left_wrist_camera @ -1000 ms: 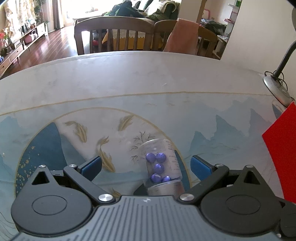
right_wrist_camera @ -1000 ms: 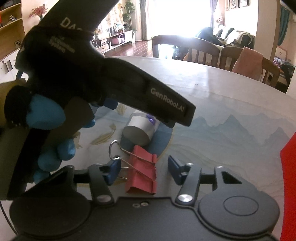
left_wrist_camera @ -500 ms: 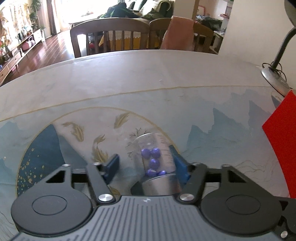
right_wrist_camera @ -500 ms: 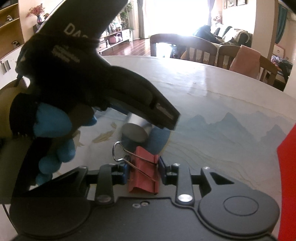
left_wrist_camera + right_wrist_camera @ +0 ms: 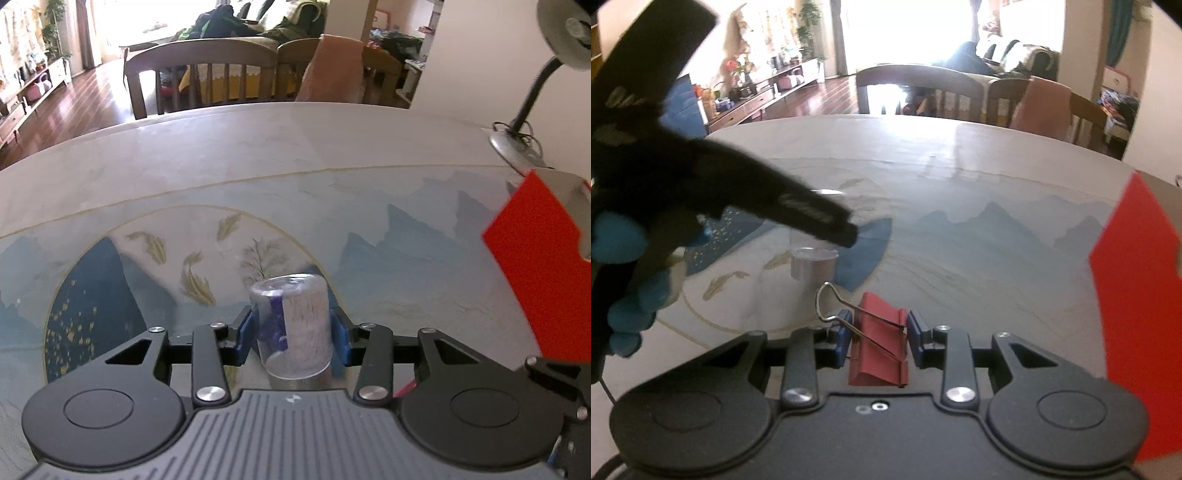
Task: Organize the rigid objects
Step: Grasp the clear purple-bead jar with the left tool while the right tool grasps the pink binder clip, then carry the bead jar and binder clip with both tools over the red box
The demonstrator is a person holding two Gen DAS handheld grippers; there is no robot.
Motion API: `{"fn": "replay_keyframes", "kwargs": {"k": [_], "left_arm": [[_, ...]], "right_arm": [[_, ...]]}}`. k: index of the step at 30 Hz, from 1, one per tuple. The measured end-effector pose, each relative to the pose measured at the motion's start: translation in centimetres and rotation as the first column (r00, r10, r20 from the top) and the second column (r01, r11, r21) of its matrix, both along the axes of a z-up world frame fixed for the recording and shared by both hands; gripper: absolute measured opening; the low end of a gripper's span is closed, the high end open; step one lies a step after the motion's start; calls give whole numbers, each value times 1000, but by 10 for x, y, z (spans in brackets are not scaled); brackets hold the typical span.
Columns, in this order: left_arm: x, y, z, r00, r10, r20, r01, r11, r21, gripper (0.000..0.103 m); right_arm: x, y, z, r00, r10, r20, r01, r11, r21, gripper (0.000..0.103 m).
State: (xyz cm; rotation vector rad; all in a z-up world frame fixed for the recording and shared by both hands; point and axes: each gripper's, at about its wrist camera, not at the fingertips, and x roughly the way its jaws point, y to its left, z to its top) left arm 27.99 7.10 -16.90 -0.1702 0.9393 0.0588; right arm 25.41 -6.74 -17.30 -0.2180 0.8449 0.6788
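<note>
A clear plastic jar [image 5: 293,326] with a silver cap and purple beads inside is clamped between the blue pads of my left gripper [image 5: 293,332], lifted and tilted away from me. In the right wrist view the jar's silver cap [image 5: 812,264] shows under the left gripper's black body [image 5: 701,184]. My right gripper [image 5: 877,338] is shut on a red binder clip [image 5: 881,339], whose wire handle sticks out to the upper left.
A red box [image 5: 539,266] stands at the table's right side; it also shows in the right wrist view [image 5: 1137,295]. A desk lamp's base [image 5: 515,147] sits behind it. Wooden chairs [image 5: 207,77] line the far edge. The table [image 5: 258,158] has a painted mat.
Both grippers closed from open: the left onto the jar, the right onto the binder clip. The jar has since been raised and turned, and the clip lifted off the table.
</note>
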Motion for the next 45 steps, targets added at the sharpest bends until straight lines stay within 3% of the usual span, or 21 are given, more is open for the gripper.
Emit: {"fn": "replay_keyframes", "kwargs": {"k": [12,28,38,45], "left_arm": [[-57,-13,37,997,-64,48,66,997,-51,41],[-105,-53,113,975,-194,110,204,975,-90,41],[-106,-91,142,945,-284,162,299,952,-72,41],[-80,-140,146,934,-323,153,336,940,-68,41]], "right_arm": [[-36,-39,49,994,-104,32,102,994,42,31],[-74,-86,120,970,-210,120,200,976,90,31],[-63,-124,136,953,-262,149,246,962,122,31],[-39,-176,132,941,-299,160,284,953,109,31]]}}
